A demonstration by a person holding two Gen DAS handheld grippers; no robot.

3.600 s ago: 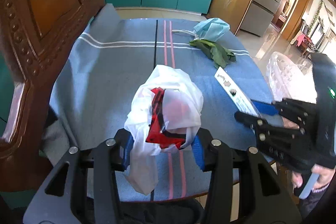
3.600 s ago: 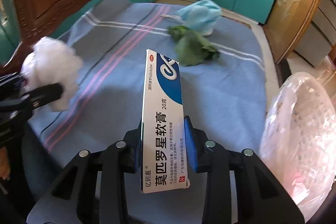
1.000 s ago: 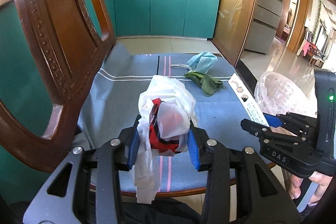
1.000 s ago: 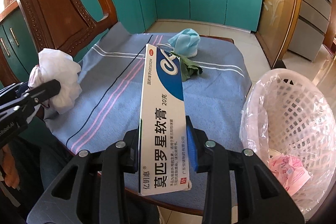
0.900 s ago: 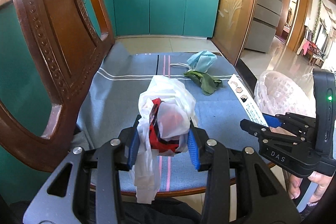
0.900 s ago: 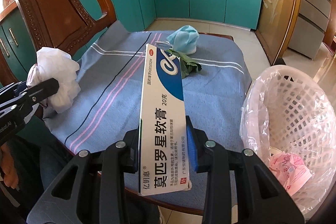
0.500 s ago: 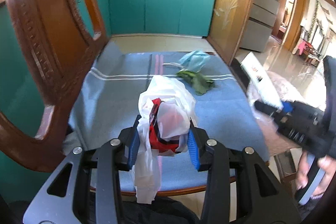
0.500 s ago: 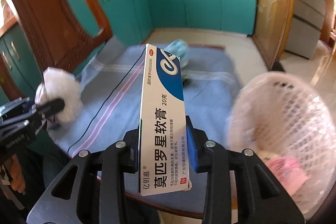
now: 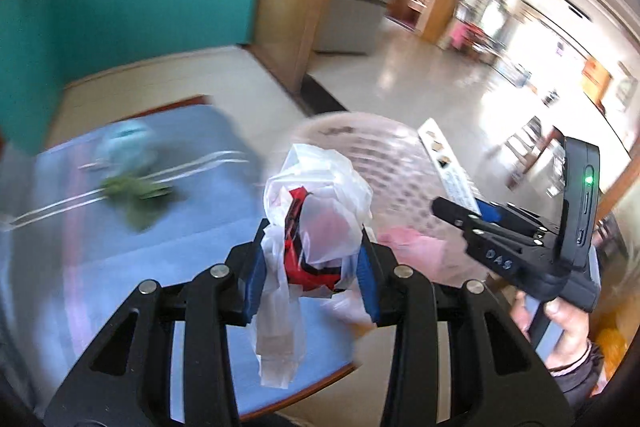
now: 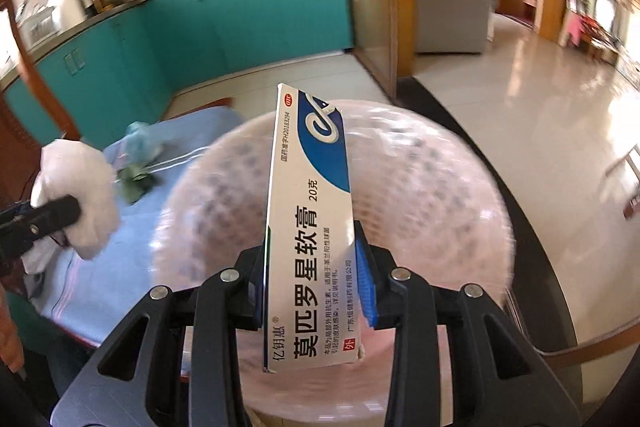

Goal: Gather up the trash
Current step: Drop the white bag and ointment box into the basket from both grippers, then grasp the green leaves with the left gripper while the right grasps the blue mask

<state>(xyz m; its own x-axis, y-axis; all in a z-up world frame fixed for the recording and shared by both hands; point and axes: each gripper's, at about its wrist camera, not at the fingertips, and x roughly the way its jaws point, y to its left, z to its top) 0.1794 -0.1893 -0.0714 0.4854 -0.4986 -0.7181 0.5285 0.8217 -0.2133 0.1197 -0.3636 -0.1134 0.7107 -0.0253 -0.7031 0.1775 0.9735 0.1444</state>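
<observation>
My left gripper (image 9: 310, 279) is shut on a crumpled white plastic bag with red wrapping inside (image 9: 316, 215), held above the blue cloth's near right edge, beside the white mesh trash basket (image 9: 384, 163). My right gripper (image 10: 310, 283) is shut on a long white-and-blue ointment box (image 10: 310, 227), which stands upright over the blurred basket (image 10: 440, 187). The right gripper (image 9: 476, 215) and its box (image 9: 444, 159) also show at the right of the left wrist view. The bag (image 10: 80, 183) shows at the left of the right wrist view.
A blue face mask (image 9: 124, 143) and green leaves (image 9: 136, 191) lie on the striped blue cloth (image 9: 80, 267) over the chair seat. Pink trash (image 9: 408, 247) lies in the basket. Teal cabinets (image 10: 160, 39) stand behind; shiny tiled floor (image 10: 540, 131) spreads to the right.
Both grippers have swung right from over the cloth toward the basket, still holding the bag and the box. The chair back has left both views.
</observation>
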